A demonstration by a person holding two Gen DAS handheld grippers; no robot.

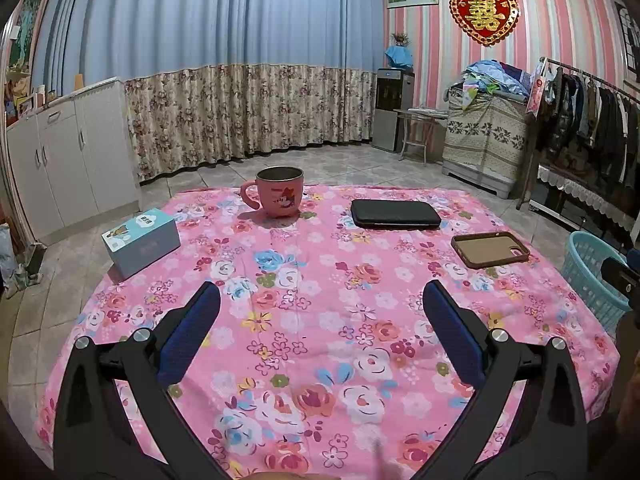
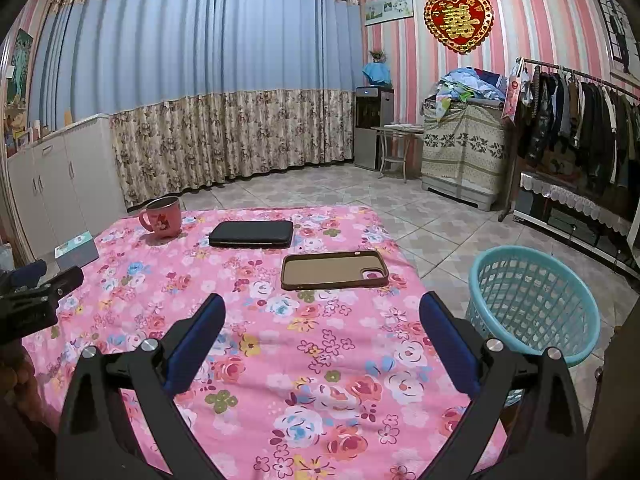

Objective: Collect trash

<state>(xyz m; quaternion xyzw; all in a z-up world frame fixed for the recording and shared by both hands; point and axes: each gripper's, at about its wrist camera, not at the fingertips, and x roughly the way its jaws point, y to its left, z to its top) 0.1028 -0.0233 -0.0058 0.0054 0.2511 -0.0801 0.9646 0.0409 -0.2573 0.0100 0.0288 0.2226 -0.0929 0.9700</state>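
Observation:
My left gripper [image 1: 320, 292] is open above the near half of the table's pink floral cloth [image 1: 320, 340], with nothing between its blue pads. My right gripper [image 2: 322, 304] is open too and holds nothing; it hovers over the cloth just short of a brown phone case [image 2: 334, 270]. A teal mesh basket [image 2: 532, 304] stands on the floor off the table's right edge, and no contents show in it. On the table lie a light blue box [image 1: 140, 240], a pink mug [image 1: 276, 194], a black case [image 1: 394, 214] and the phone case [image 1: 490, 250]. No loose scrap shows on the cloth.
White cabinets [image 1: 68, 152] stand to the left and floral curtains [image 1: 248, 112] hang behind. A clothes rack [image 2: 580, 120], a covered appliance [image 2: 464, 152] and a water dispenser [image 2: 372, 128] line the right side. Tiled floor [image 2: 432, 224] surrounds the table.

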